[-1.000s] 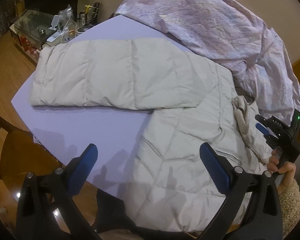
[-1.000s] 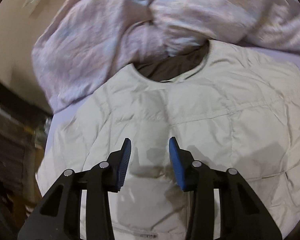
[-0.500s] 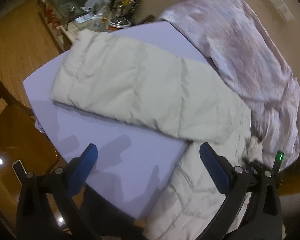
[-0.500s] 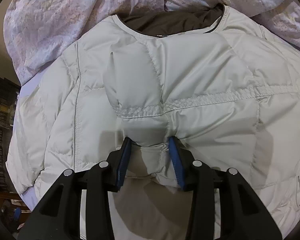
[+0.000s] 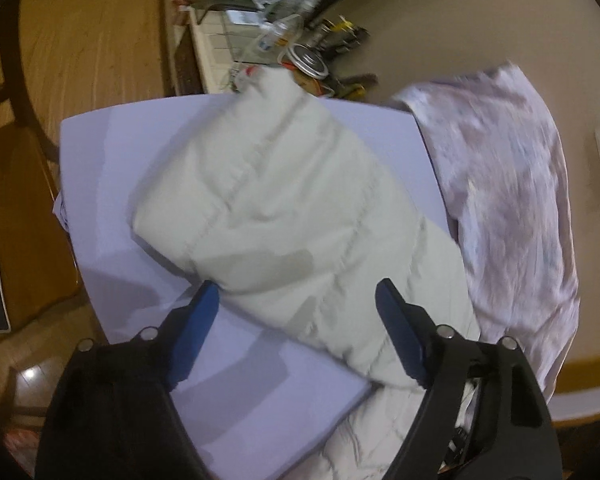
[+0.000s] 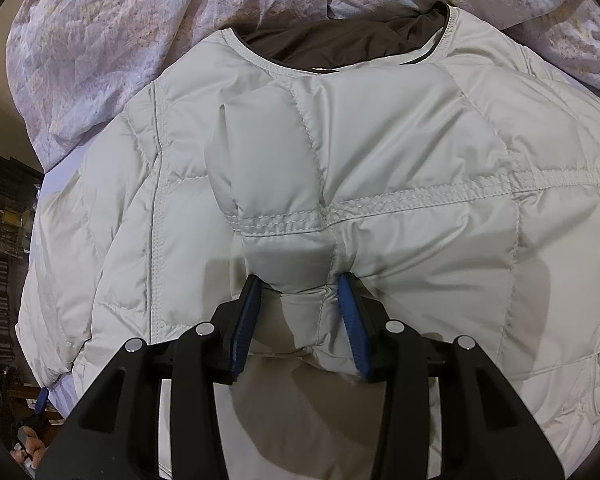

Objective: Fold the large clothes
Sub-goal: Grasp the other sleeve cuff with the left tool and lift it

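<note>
Right claw (image 6: 300,320) pinching a fold of jacket (image 6: 380,152), frame centre. Left claw (image 5: 296,320) open, just been closing, straddling the sleeve (image 5: 268,200).

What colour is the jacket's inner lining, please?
Dark brown lining at the neck opening, clearest in the right wrist view.
</note>
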`<state>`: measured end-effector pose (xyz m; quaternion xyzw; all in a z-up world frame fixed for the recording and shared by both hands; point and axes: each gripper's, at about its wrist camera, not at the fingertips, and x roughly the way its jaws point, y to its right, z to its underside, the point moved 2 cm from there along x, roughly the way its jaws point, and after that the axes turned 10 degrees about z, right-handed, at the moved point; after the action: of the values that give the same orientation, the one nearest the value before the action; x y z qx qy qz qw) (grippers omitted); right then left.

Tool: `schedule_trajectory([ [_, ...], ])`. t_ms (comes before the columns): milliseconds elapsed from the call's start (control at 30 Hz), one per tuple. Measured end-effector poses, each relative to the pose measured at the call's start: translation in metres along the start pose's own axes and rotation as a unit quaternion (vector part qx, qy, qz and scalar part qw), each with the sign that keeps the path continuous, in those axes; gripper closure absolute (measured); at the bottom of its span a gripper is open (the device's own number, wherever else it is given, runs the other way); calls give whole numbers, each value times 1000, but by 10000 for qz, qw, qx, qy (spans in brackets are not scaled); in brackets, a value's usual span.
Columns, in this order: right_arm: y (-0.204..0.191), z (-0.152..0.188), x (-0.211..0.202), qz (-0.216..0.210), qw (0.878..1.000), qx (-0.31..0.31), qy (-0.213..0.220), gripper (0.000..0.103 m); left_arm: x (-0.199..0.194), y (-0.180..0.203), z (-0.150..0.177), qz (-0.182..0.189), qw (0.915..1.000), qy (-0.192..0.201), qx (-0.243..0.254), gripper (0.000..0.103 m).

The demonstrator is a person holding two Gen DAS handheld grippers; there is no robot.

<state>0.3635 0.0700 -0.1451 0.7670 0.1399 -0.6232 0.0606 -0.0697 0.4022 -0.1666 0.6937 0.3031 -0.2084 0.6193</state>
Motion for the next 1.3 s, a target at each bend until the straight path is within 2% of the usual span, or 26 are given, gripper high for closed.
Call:
schedule_trajectory([
  [167,1,1,-1,-22,10000,0,28,60,3,-21,-9,261,9979,165,-571,28],
  [367,2,1,-2,-48,10000,7,13,60,-7,-32,-3,299,9966,204,-736,29],
  [600,0,1,-2,-35,10000,-14,29,59,-10,-40,-19,324,9942,477,-904,33],
  [800,1,0,-1,-52,10000,-22,34,59,-9,-51,-29,424,9901,589,-1203,57],
  [867,1,0,-1,-46,10000,-31,47,59,-8,-54,-32,419,9892,592,-1276,71],
  [1067,-1,1,-1,-42,9999,-75,98,59,-6,-63,-37,501,9868,635,-1402,91],
  [1167,-2,1,-1,-32,9999,-104,112,59,-7,-56,-40,592,9885,689,-1207,96],
  [1300,-3,1,-1,-31,9999,-108,125,59,-14,-32,-46,722,9915,722,-801,97],
])
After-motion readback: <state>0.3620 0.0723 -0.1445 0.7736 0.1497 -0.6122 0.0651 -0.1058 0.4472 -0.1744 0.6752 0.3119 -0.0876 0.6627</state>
